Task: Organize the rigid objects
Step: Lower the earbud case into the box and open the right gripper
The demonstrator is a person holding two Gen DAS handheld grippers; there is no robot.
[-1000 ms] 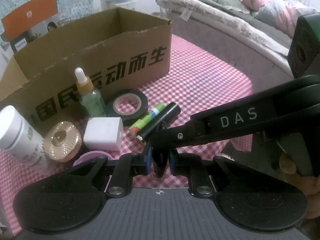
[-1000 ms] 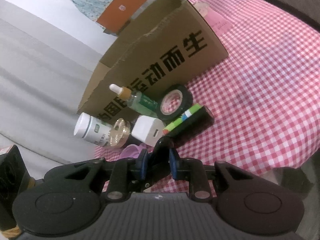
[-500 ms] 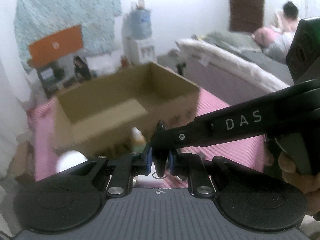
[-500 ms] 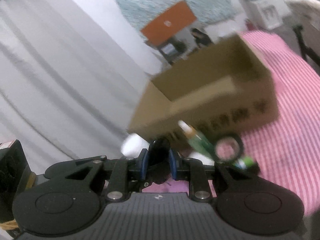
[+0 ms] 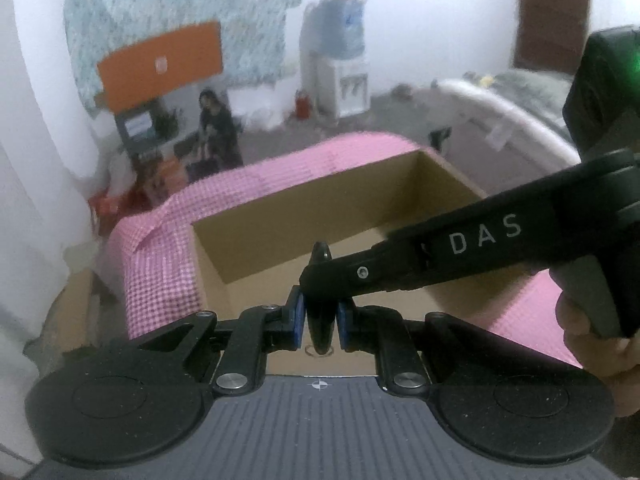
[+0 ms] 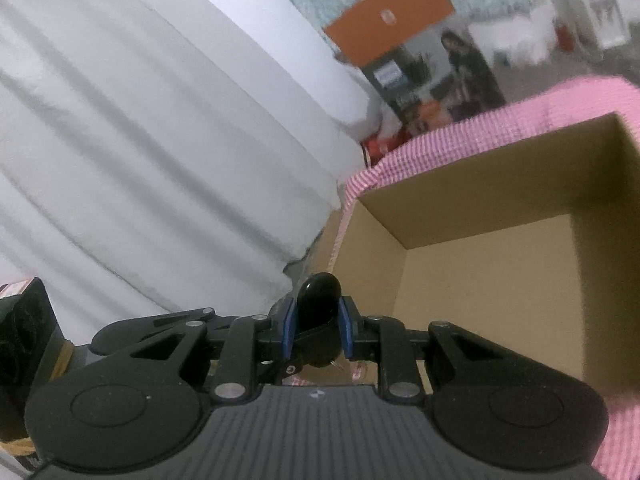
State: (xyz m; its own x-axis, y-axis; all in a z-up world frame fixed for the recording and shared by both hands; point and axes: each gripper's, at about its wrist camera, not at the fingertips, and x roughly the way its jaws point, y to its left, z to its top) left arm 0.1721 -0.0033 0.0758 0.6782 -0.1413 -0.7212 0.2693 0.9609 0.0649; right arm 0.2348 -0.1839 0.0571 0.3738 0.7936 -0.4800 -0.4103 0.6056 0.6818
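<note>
While we hold the tongs: the left gripper (image 5: 320, 322) is clamped tight on a black rounded piece (image 5: 321, 256); the right gripper (image 6: 318, 332) also pinches it, and we cannot tell what it is.
In the way: the right gripper's arm crosses the cardboard box (image 5: 304, 204).
Box: open, just beyond both tongs, on a checked cloth (image 5: 160, 264).
Left of box: white curtain (image 6: 140, 140).

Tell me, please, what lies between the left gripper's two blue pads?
A thin black object, seen edge-on in the left wrist view; the left gripper is shut on it over the cardboard box.
</note>
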